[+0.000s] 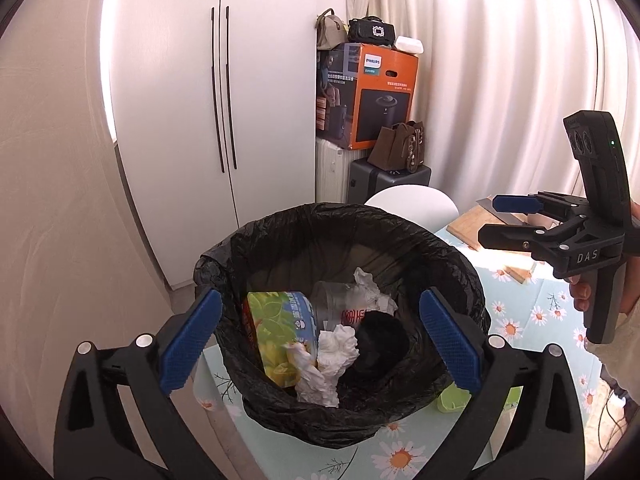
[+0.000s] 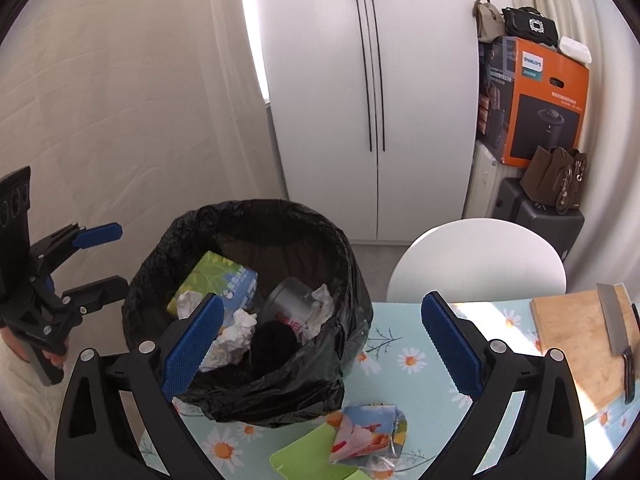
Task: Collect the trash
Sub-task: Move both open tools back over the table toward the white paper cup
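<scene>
Trash is piling up inside the bin (image 2: 240, 300) while both claws, left (image 1: 320, 336) and right (image 2: 320, 344), are hanging wide and empty, so reaching for the torn wrapper (image 2: 366, 432) on the surface (image 2: 420, 360) is risking tipping it.

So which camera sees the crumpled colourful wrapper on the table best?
The right wrist view: the wrapper lies in full sight beside the bin. In the left wrist view the bin hides it.
</scene>
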`<state>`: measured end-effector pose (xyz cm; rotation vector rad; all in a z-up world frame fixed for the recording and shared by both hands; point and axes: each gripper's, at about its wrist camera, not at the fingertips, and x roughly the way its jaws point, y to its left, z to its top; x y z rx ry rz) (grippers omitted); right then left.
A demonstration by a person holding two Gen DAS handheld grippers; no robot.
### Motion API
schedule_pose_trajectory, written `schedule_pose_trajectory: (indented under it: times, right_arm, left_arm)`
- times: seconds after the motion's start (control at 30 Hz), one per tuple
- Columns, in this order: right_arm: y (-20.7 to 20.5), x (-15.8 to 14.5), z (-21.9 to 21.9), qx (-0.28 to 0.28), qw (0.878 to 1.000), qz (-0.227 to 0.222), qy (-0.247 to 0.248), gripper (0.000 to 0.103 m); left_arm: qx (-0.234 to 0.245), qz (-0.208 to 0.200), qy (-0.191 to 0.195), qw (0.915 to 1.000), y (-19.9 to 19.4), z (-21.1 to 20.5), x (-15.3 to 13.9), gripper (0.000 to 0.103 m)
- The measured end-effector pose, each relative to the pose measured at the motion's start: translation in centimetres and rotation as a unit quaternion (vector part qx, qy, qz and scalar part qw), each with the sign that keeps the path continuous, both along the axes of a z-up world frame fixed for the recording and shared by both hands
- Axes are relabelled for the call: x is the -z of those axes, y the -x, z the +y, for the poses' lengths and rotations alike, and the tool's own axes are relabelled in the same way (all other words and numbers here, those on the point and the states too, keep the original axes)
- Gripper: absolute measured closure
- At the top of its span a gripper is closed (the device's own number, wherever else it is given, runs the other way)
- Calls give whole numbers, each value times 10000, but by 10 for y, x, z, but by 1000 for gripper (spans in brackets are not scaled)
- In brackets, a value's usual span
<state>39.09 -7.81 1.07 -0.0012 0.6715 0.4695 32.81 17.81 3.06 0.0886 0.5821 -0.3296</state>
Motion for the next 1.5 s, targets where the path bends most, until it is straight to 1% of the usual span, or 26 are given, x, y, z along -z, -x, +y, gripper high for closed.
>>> schedule_pose_trajectory:
  times: [0.27,0.5,0.6,1.03,1.17,1.33,1.5]
  right_arm:
    - [19,-1,-37,156,9998,14,-119,8]
    - [33,-1,-61,58,9999,131,-86,8]
    - [40,3,-71,-24,9997,191,-144,8]
    - [57,27,-101,-380,9980,500,-55,8]
    - [64,32,-107,-583,9964,586,-163,8]
    - [71,42,-116,-796,9947,646,-97,8]
    - [78,54,-124,-1058,9918,710,-31,8]
  left_arm:
    - [-229,175,285,9992,32,-10,6,6]
    - [-570,332,235,9975,54,-24,12,6]
    - [-707,412,196,9965,61,-32,15,6]
    - [-1090,714,161,9913,105,-67,33,6]
    - [-1192,789,143,9896,120,-82,40,6]
    - [-1292,884,216,9874,138,-102,52,6]
    - [-1402,1045,142,9845,156,-123,69,6]
